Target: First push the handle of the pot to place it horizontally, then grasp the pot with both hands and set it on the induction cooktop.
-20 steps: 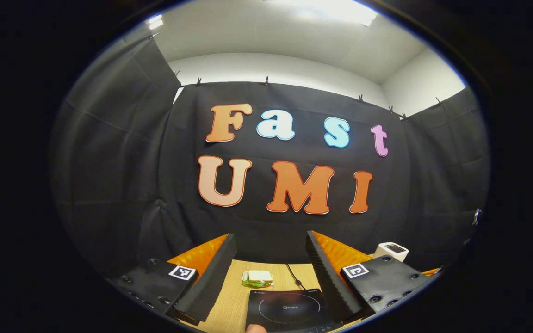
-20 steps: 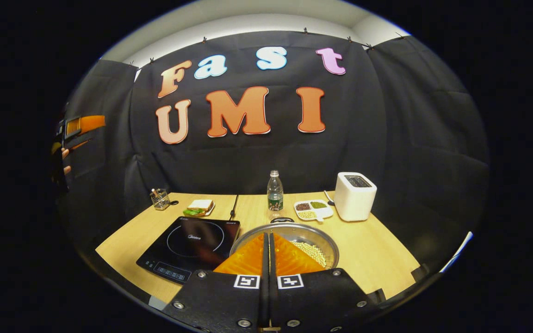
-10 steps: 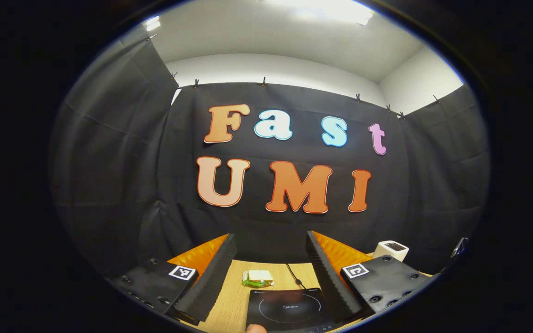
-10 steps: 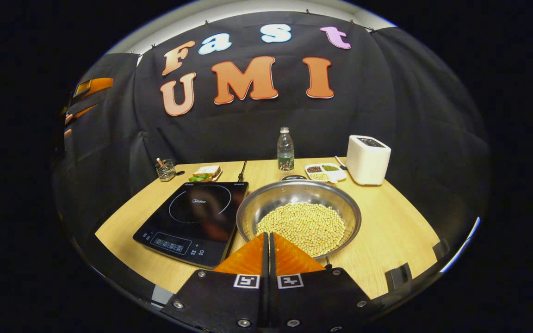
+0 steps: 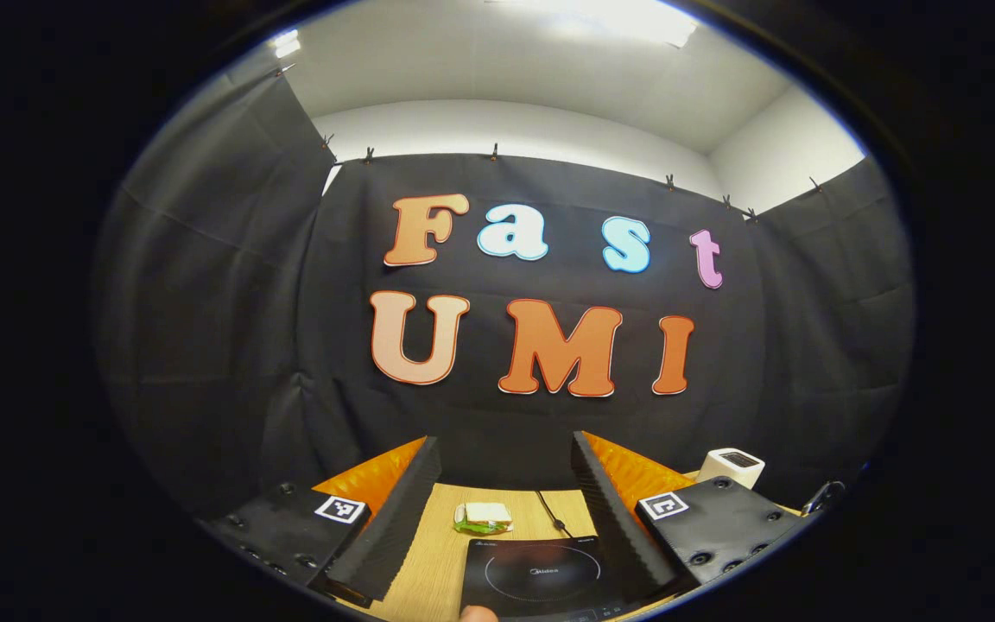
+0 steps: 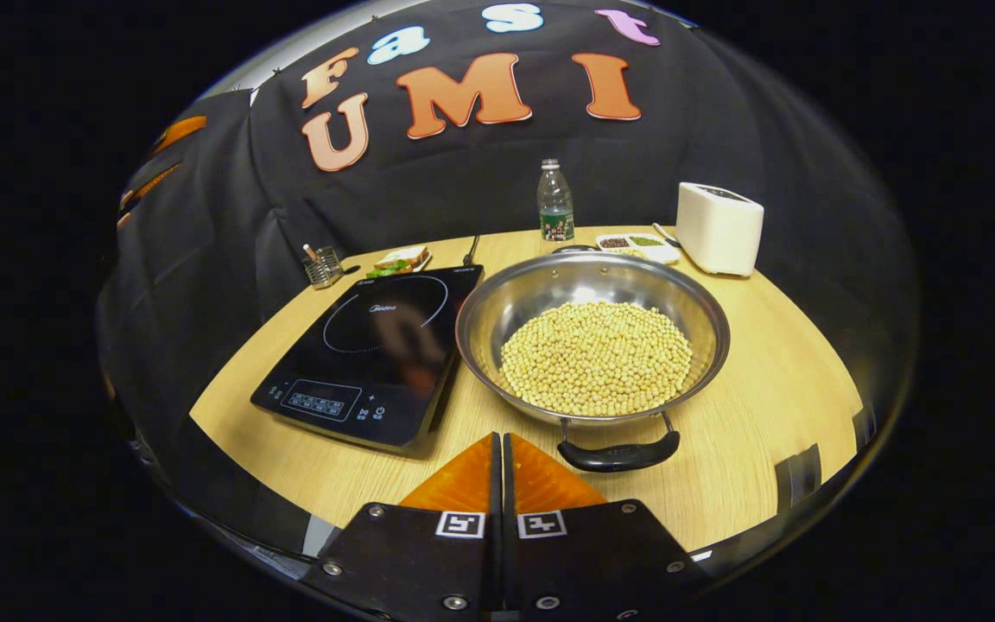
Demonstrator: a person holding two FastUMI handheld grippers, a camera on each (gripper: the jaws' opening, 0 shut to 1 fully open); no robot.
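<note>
A steel pot [image 6: 592, 285] full of pale beans [image 6: 597, 356] stands on the wooden table [image 6: 765, 406] in the right gripper view. Its near black handle [image 6: 618, 453] faces me and a far one [image 6: 573, 249] shows behind the rim. Left of it lies the black induction cooktop [image 6: 377, 345], touching or nearly touching the pot. My right gripper [image 6: 502, 442] is shut and empty, just left of the near handle. In the left gripper view, my left gripper [image 5: 506, 471] stands open and high, with the cooktop [image 5: 541, 574] low between its fingers.
At the back of the table stand a water bottle [image 6: 555, 201], a white toaster [image 6: 719, 227], a divided snack dish [image 6: 636, 247], a sandwich on a plate [image 6: 398, 259] and a wire holder [image 6: 322, 265]. The cooktop's cord [image 6: 470, 250] runs to the back. Black cloth walls the booth.
The right gripper has drawn back and tilted down, so the whole pot and its near handle now show in front of it. The left gripper has barely moved.
</note>
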